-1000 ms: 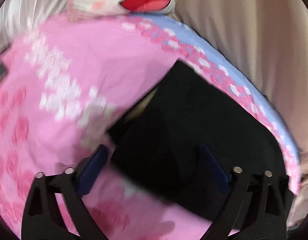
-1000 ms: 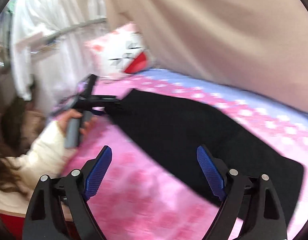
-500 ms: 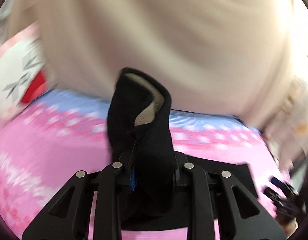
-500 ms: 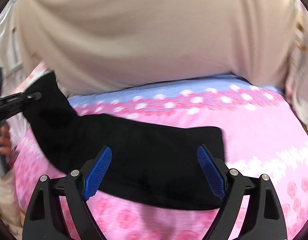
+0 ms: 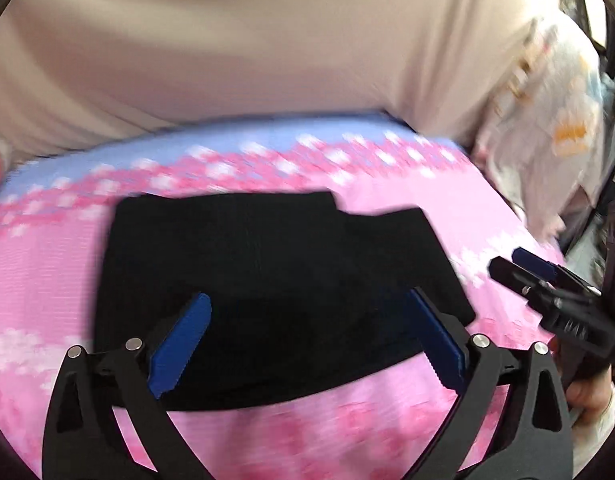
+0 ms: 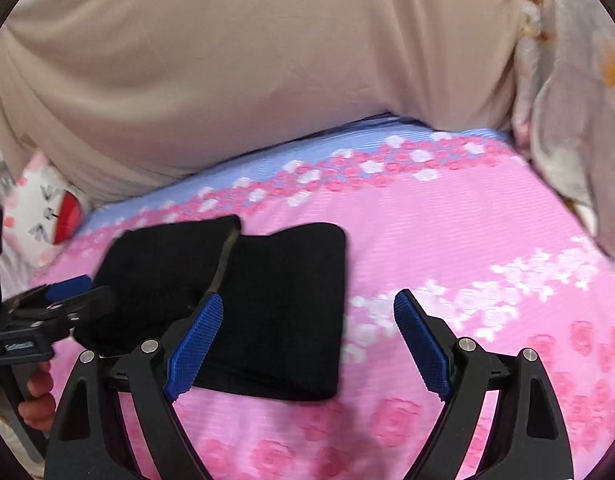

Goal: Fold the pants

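Pink floral bedding (image 5: pixel 347 420) with white and rose-coloured blossoms covers the bed and carries everything in view. Nearest the left wrist camera, the left hand-held gripper (image 5: pixel 307 336) hangs over the bed with its blue-padded jaws opening wide; black cloth lies below the gap, but neither pad presses on it. The right hand-held gripper (image 6: pixel 307 344) is likewise spread, empty, its left pad above the cloth's edge and its right pad above bare bedding. Between and just beyond them lie the black folded fabric pants (image 6: pixel 275 304), flat on the bedding in a compact block, one layer lapped over another with a pale lining showing at the seam. Farther back the bedding turns to a light blue band (image 6: pixel 307 152). A white cartoon-face cushion with a red mouth (image 6: pixel 39 216) sits at the far left, and a beige curtain-like drape (image 6: pixel 247 60) fills the background, with a pale flowered cloth (image 6: pixel 579 120) at the right.
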